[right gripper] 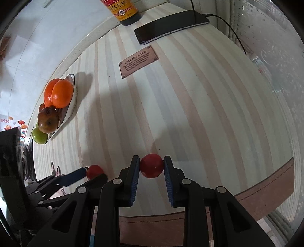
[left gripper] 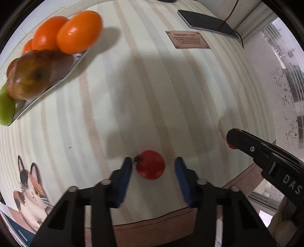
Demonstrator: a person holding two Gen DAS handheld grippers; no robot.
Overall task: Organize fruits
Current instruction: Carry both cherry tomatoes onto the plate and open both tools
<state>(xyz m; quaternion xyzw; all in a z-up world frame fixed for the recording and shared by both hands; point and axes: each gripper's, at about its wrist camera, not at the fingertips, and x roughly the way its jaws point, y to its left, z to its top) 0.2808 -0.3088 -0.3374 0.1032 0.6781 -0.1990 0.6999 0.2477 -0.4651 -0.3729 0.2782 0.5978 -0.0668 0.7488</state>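
Note:
A small red fruit with a dark stem [left gripper: 150, 165] lies on the striped tablecloth between the blue pads of my left gripper [left gripper: 153, 167], which is open around it; the left pad is near the stem, the right pad stands apart. It also shows in the right wrist view [right gripper: 94, 171]. My right gripper [right gripper: 151, 166] is shut on a second red fruit [right gripper: 152, 165] at table level; it shows in the left wrist view [left gripper: 232, 139] at the right. A white plate [right gripper: 70, 106] at the far left holds oranges [right gripper: 61, 93], a brownish pear [right gripper: 47, 120] and a green fruit [right gripper: 39, 135].
A black phone [right gripper: 171, 25] with a cable lies at the back of the table, next to a sauce bottle [right gripper: 124, 10]. A brown "Green Life" label [right gripper: 138, 61] is printed on the cloth. A cat picture [left gripper: 31, 188] is near the front left edge. A frosted window [right gripper: 275, 57] runs along the right.

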